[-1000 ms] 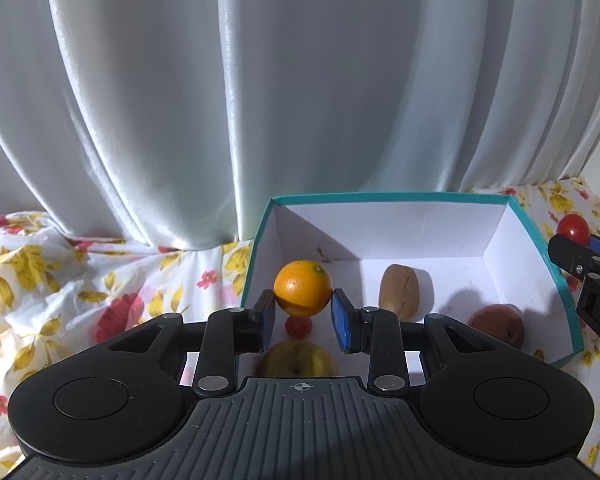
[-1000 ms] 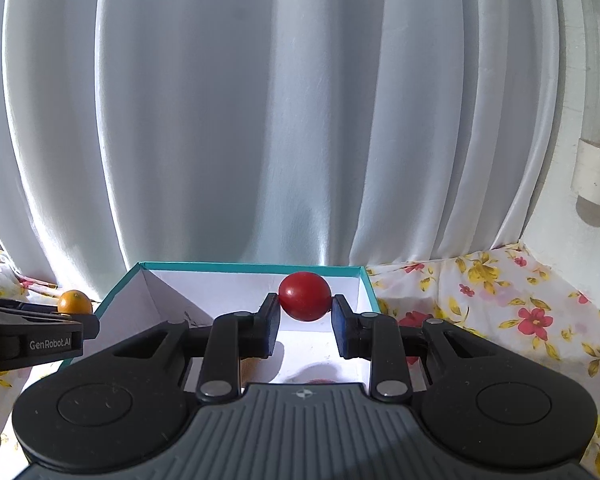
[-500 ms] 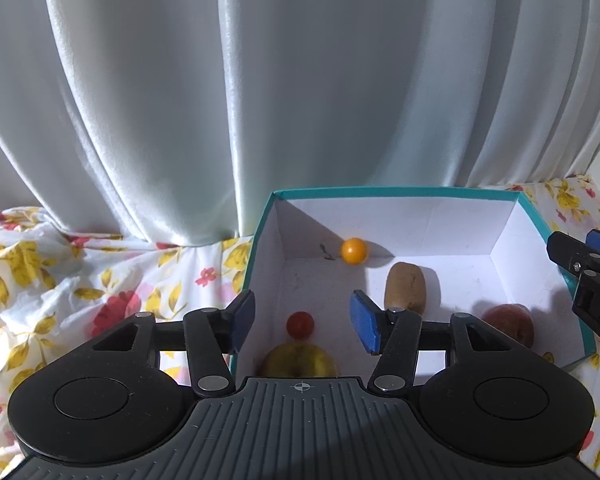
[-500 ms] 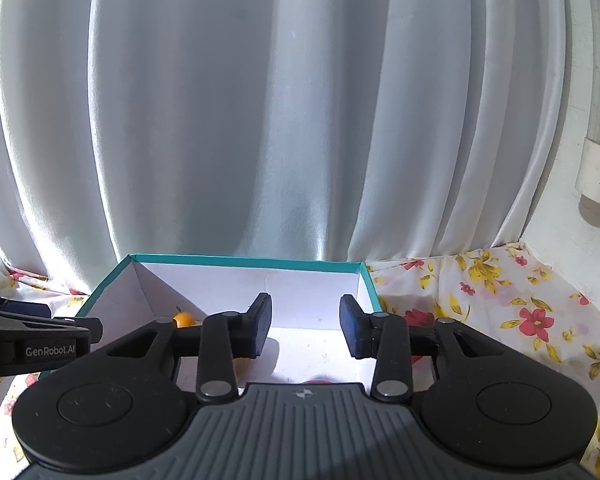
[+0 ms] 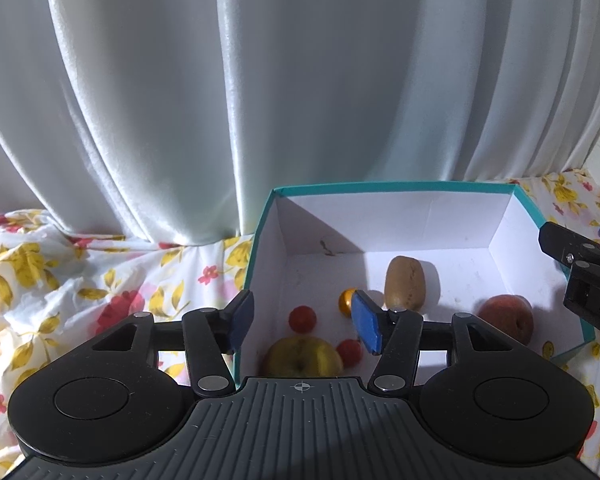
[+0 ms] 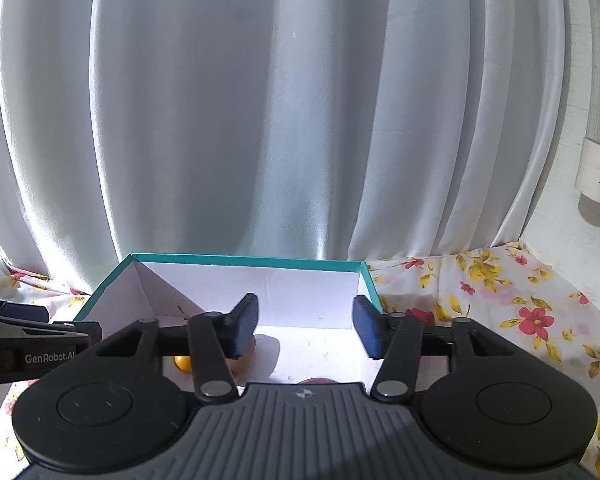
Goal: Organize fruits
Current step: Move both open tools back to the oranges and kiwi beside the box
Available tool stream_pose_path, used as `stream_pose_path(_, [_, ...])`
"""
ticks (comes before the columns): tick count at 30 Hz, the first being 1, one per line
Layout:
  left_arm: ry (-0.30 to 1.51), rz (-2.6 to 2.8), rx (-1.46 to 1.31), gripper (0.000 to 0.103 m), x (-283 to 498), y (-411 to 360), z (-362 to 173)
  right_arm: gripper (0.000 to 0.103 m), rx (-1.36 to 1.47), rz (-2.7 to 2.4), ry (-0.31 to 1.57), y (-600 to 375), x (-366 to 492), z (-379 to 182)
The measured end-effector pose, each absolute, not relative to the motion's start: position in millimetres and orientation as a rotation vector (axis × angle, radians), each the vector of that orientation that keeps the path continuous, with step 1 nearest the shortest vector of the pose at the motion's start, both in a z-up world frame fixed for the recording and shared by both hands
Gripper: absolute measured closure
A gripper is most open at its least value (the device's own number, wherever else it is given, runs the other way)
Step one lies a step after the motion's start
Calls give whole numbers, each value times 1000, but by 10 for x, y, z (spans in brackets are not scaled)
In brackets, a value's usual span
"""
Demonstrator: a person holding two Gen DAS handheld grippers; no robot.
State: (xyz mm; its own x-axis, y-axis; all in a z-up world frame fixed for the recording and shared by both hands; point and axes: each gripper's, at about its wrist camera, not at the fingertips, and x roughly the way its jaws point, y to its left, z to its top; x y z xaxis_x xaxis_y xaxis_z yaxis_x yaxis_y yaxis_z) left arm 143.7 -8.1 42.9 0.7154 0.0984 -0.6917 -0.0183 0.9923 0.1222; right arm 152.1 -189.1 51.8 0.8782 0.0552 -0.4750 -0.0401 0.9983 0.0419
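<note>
A teal box with a white inside (image 5: 380, 216) stands on the flowered cloth. In it lie a small orange (image 5: 346, 300), a brown kiwi (image 5: 405, 282), two red tomatoes (image 5: 302, 318) (image 5: 349, 352), a yellow apple (image 5: 302, 358) and a reddish peach (image 5: 508, 318). My left gripper (image 5: 304, 322) is open and empty above the box's near left part. My right gripper (image 6: 306, 326) is open and empty above the box (image 6: 244, 262); the orange (image 6: 182, 364) shows below its left finger. The right gripper also shows in the left wrist view (image 5: 584, 276).
A white pleated curtain (image 5: 300, 92) hangs right behind the box. Flowered cloth (image 5: 80, 280) covers the surface left and right of the box (image 6: 500, 300). A white wall with a pipe (image 6: 598, 160) stands at the far right.
Both grippers have opened and let go: the orange and the red tomato dropped into the box. The orange rolled from the back wall toward the middle. Both jaws opened wider.
</note>
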Motion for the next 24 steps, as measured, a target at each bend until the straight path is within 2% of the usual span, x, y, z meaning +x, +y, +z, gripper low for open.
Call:
stream_pose_path(4, [727,50,120,40,1209,-54,386,31,28,31,456,-1928,1397,525])
stream_pose_path(6, [695,29,120,37,1037,-37,320,23,46,20,433,-1970,1281,494])
stream_pose_path(11, [678,-14,120,35,683,-35,59,23,60,25,439,-2002,933,232])
stream_pose_path(15, [702,-87,129,35,445,-115,-199,23,51,10,515,-1981,715,-110])
stream_pose_path(24, [728,-161,181,35,320,-304,-516,26,36,3,638,-1965,540,-516])
